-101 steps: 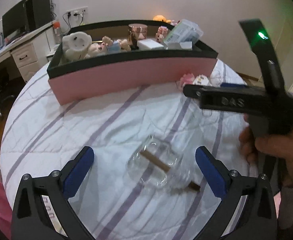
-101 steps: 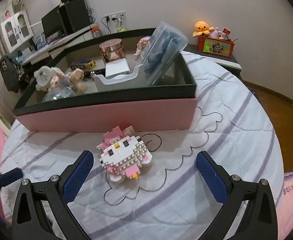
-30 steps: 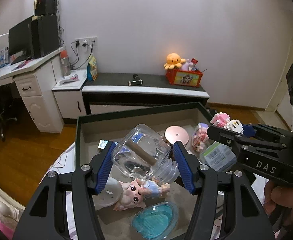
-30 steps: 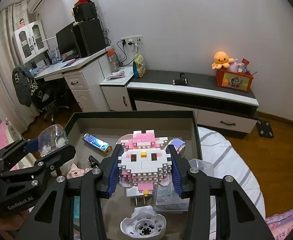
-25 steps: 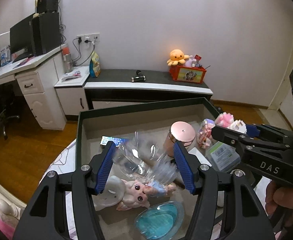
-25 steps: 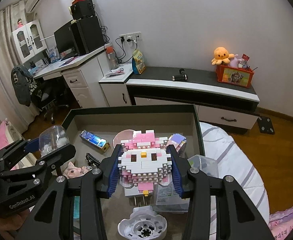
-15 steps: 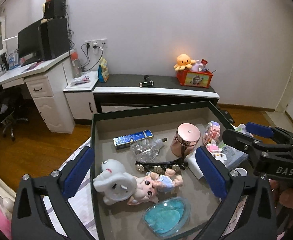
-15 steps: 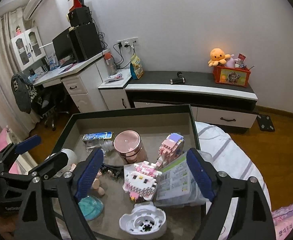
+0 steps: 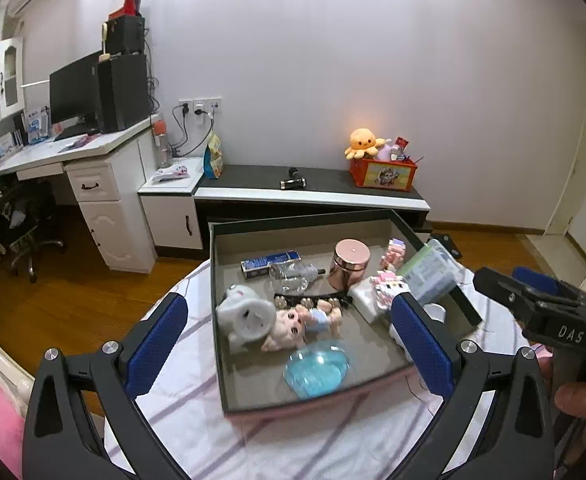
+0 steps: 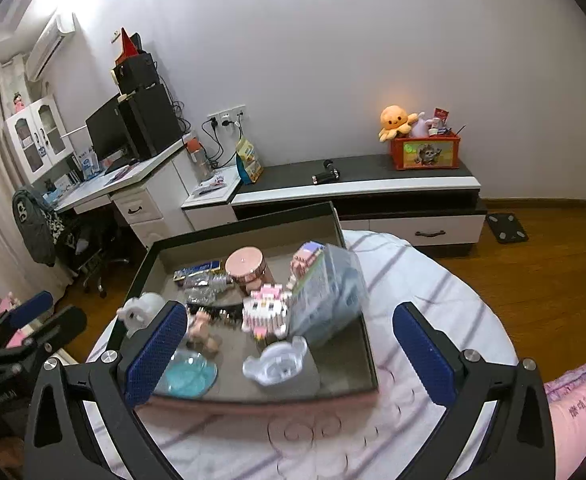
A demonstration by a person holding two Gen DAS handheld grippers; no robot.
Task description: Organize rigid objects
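Both hand-held tools hang empty, blue pads wide apart. The left gripper (image 9: 289, 330) has just let go; its jaws opened within the last second, and so did the right gripper's (image 10: 289, 336), nothing between either pair now. Beyond the right gripper's pads, the pink-and-white brick-built cat figure (image 10: 264, 312) that it carried a second ago lies in the dark-rimmed pink box (image 10: 253, 394). Farther ahead of the left gripper, the clear crinkled plastic bottle (image 9: 291, 276) rests beside the rose-gold round tin (image 9: 351, 262). Two pieces look stowed. The box's near corner blurs, and the person's fingers (image 9: 581, 400) are cut off at the frame edge.
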